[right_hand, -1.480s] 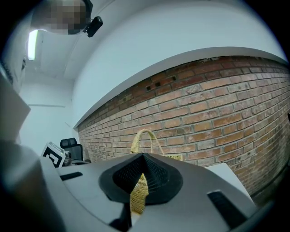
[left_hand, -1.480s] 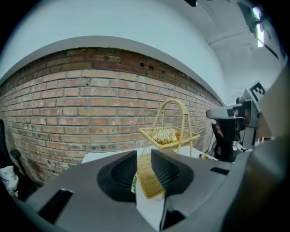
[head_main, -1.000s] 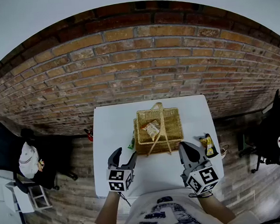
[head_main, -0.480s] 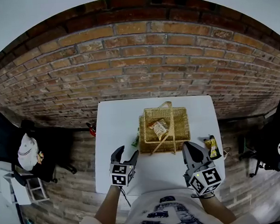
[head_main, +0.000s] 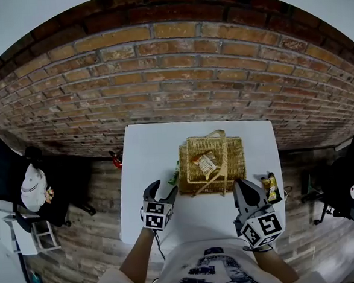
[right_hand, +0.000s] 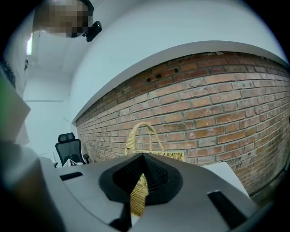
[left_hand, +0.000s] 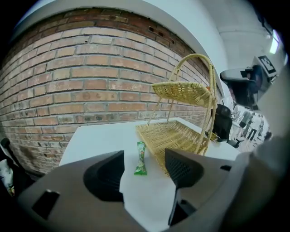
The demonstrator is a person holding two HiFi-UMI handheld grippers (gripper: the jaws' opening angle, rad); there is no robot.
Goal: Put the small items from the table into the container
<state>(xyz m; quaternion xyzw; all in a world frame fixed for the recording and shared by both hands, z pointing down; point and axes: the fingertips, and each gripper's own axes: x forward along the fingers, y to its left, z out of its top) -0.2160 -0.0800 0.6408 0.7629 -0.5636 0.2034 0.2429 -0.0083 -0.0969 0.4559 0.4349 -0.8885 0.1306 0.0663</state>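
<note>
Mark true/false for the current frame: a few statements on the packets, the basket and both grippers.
1. The left gripper has its jaws apart and grips nothing. True.
2. The green packet lies inside the wicker basket. False: it lies on the white table, just outside the basket's left side.
3. The right gripper has its jaws together with nothing held. True.
4. The basket is empty. False: one snack packet already lies in it.
5. A yellow packet lies on the table to the right of the basket. True.
</note>
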